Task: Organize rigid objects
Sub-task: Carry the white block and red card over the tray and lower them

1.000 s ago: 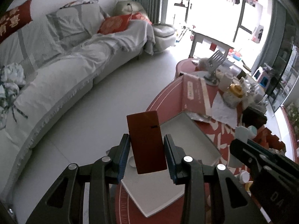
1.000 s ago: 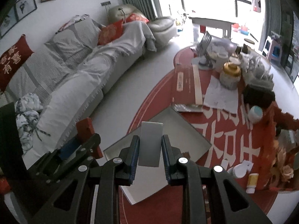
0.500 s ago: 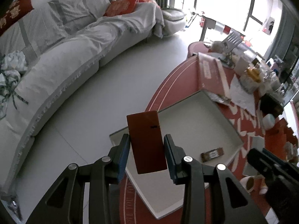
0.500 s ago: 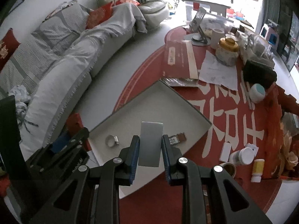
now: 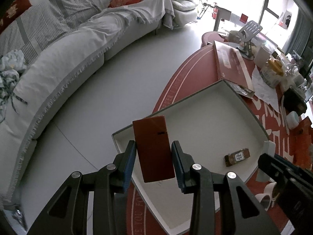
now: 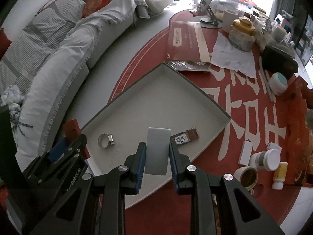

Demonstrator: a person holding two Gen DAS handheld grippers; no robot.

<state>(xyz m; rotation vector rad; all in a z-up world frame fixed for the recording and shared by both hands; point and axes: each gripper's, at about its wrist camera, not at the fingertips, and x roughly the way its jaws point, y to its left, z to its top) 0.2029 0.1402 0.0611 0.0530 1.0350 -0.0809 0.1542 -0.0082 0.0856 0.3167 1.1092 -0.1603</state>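
Observation:
My left gripper (image 5: pixel 153 154) is shut on a flat dark red box (image 5: pixel 153 148), held upright over the near left corner of the shallow white tray (image 5: pixel 244 105). My right gripper (image 6: pixel 157 154) is shut on a flat silver-grey slab (image 6: pixel 157 150) above the tray's (image 6: pixel 195 90) near side. Inside the tray lie a small brown patterned bar (image 6: pixel 184 137) (image 5: pixel 237 156) and a metal hose clamp (image 6: pixel 105 141). The left gripper (image 6: pixel 64 152) with its red box (image 6: pixel 71 128) shows at the left of the right wrist view.
The tray sits on a red round table (image 6: pixel 254 117) crowded at the right with jars (image 6: pixel 268 159), a yellow bottle (image 6: pixel 279 174), a lidded tin (image 6: pixel 241 34), papers (image 6: pixel 232 56) and a long red carton (image 6: pixel 185 41). A grey sofa (image 5: pixel 68 49) curves along the left across bare floor.
Both grippers have sunk toward the tray and tipped further down, each keeping its object. The tray looms larger, and the bar and clamp inside it have come into view.

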